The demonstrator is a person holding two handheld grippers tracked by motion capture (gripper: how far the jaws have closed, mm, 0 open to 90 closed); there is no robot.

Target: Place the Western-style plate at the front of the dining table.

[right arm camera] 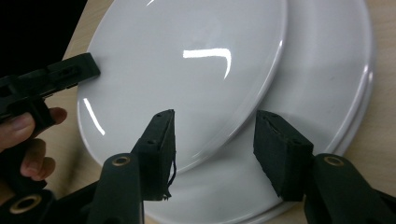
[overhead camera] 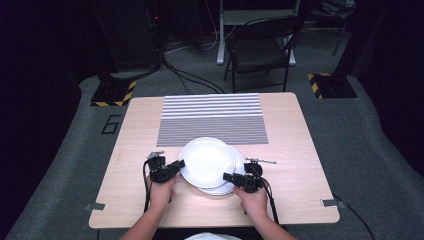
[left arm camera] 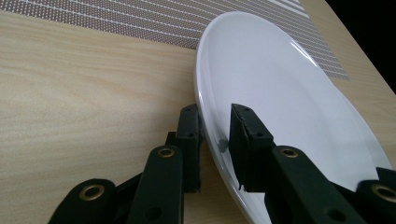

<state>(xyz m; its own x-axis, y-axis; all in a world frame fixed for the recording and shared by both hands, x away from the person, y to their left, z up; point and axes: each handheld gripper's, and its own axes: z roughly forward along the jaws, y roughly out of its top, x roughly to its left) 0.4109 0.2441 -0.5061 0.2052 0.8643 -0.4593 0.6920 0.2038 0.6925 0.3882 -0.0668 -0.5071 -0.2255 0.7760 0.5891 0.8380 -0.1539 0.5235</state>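
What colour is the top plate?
Plain glossy white top plate, best seen in the right gripper view.

The high view looks forward and down on the whole bench [overhead camera: 292, 150] from above the person's side. Each claw view rides low and close, facing along its own jaws. All three share the top white plate [overhead camera: 206, 161], seen near in both claw views.

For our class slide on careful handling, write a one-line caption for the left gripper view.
Left claw clamps the rim of the tilted top plate above the wooden table.
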